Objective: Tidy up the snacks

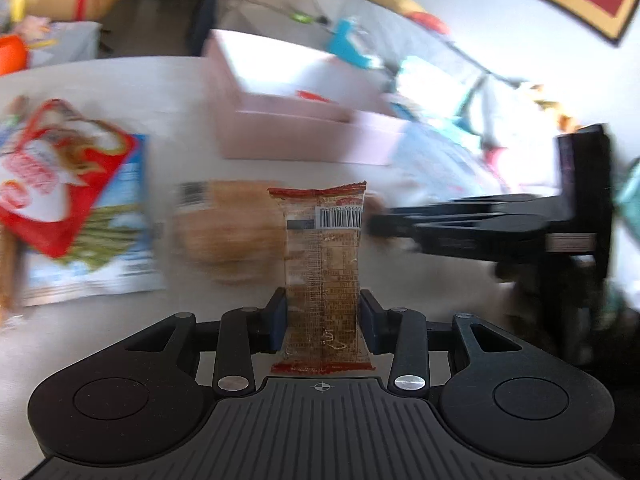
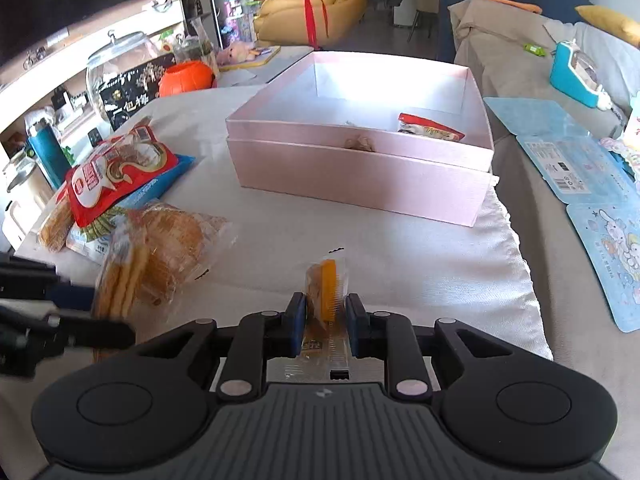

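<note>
My left gripper [image 1: 323, 312] is shut on a slim clear snack packet with red ends and a barcode [image 1: 322, 264], held upright above the table. My right gripper [image 2: 326, 312] is shut on a small clear packet with an orange snack inside [image 2: 325, 292], held above the white cloth. The open pink box [image 2: 360, 168] stands ahead of the right gripper, with a red packet [image 2: 430, 128] and a small brown snack [image 2: 360, 143] inside. In the left wrist view the pink box [image 1: 304, 136] is blurred, and the right gripper [image 1: 480, 228] reaches in from the right.
A clear bag of round biscuits [image 2: 160, 256] lies left of centre on the cloth. A red and blue snack bag pile [image 2: 116, 176] lies further left. The left gripper [image 2: 60, 320] shows at the left edge. Blue cartoon cards [image 2: 580, 168] lie on the right.
</note>
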The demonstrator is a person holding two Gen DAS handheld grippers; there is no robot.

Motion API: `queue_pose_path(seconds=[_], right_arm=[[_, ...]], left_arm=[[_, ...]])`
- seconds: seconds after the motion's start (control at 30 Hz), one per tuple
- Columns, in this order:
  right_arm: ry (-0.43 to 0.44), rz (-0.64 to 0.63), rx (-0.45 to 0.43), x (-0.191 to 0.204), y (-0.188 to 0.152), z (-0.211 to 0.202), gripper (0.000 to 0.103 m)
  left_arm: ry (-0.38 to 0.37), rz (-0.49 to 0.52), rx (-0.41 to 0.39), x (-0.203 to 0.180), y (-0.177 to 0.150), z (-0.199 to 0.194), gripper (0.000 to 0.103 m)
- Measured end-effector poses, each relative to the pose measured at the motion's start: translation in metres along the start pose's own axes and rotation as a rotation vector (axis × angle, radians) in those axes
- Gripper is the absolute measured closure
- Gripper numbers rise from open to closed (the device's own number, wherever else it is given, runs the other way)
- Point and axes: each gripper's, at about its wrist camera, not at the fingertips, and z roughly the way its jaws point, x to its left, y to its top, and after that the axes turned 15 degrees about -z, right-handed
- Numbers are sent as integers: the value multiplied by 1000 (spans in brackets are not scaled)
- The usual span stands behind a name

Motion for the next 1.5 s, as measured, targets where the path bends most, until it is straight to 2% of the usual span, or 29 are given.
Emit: queue_pose_path(seconds=[0.07,0.13,0.23,0.3,0.33,0.37,0.43,0.5,0.6,0.7,0.8,0.93,1.03,1.13,1.2,1.23,1.27,1.37,1.5], right_arm=[[-3,14,-16,-3,-2,-5,82],[-9,26,-32,-6,-3,-10,82],[-27,39,-59,-11,-6,-19,82],[-34,53,-77,-14,-6,-23,82],[-33,62,-84,-16,-5,-24,82],[-32,73,-90,-17,-4,-24,82],[-32,86,-104,-18,0,-25,82],[-34,86,-116,-18,1,-27,82],[-38,73,-125,-17,1,-29,82],[-40,69,-120,-18,3,-28,82],[-24,50,-142,-17,9,-31,82],[-22,9,-126,-11,14,-27,79],[-45,-5,-82,-6,8,-16,69],[-41,29,-38,-11,1,-2,69],[-32,39,-14,-13,-2,5,69],[-28,32,-4,-13,-2,7,73],[-32,18,-2,-11,-2,7,81],[-26,-11,-30,-8,2,-5,83],[11,22,-126,-18,19,-34,83]], left_arm=[[-23,20,-9,-11,7,-3,61],[-6,62,-55,-24,23,-8,61],[-10,104,-185,-47,62,-18,61],[-62,114,-302,-62,98,-17,60],[-77,140,-328,-67,113,-12,57],[-56,185,-338,-71,131,0,56],[32,156,-334,-66,153,21,58],[21,89,-312,-50,159,30,58],[26,45,-307,-28,142,23,58],[89,17,-302,2,112,5,58],[158,-56,-302,34,76,-17,58],[196,-133,-257,59,36,-43,58],[166,-130,-219,50,20,-43,58],[145,-74,-178,29,11,-32,58],[147,-48,-146,26,7,-26,58],[152,-47,-134,25,5,-24,58],[155,-47,-129,25,4,-23,58],[153,-54,-123,23,3,-20,58],[153,-50,-112,21,3,-17,58]])
